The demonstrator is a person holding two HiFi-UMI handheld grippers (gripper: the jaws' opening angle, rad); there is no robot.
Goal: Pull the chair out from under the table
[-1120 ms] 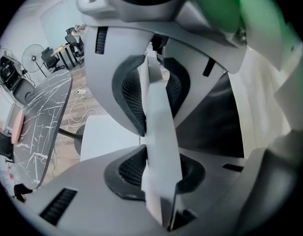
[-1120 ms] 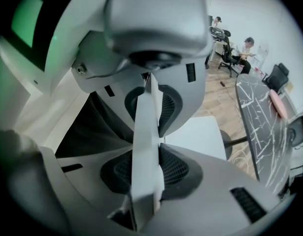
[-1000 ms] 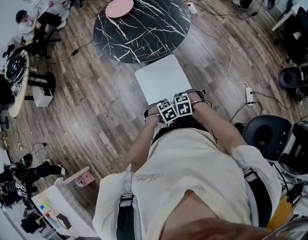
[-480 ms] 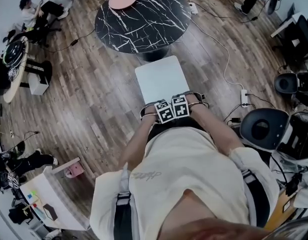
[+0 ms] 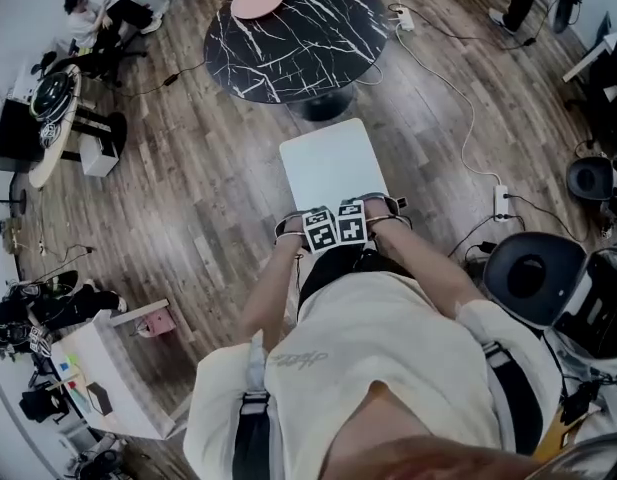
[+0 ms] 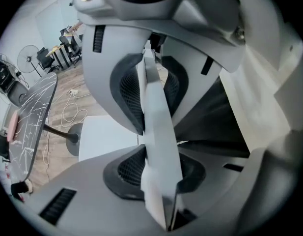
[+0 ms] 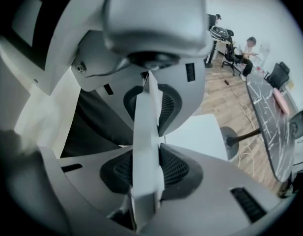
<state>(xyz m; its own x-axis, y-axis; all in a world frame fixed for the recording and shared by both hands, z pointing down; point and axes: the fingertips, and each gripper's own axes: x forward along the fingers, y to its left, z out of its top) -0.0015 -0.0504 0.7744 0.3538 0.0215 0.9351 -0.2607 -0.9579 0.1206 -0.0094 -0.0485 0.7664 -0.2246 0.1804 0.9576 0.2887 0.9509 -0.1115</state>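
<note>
The white chair (image 5: pixel 328 163) stands on the wood floor, its seat out from under the round black marble table (image 5: pixel 293 28). Both grippers sit side by side at its near edge, pointing steeply down. My left gripper (image 5: pixel 318 230) has the chair's thin white back rail (image 6: pixel 158 122) between its dark pads; its jaws are opening, with the pads still against the rail. My right gripper (image 5: pixel 350 223) is shut on the same rail (image 7: pixel 146 132). Past the jaws, both gripper views show the seat (image 6: pixel 104 136) (image 7: pixel 200 132) and the table (image 6: pixel 31 117) (image 7: pixel 271 122).
A pink plate (image 5: pixel 258 0) lies on the table, whose pedestal base (image 5: pixel 323 103) is just beyond the seat. A power strip (image 5: pixel 503 200) and cables cross the floor at right, near a black round chair (image 5: pixel 533 273). People sit at desks at upper left.
The chair and both grippers have come back towards the person. The seat's far edge, which met the table's rim, now stands apart from it.
</note>
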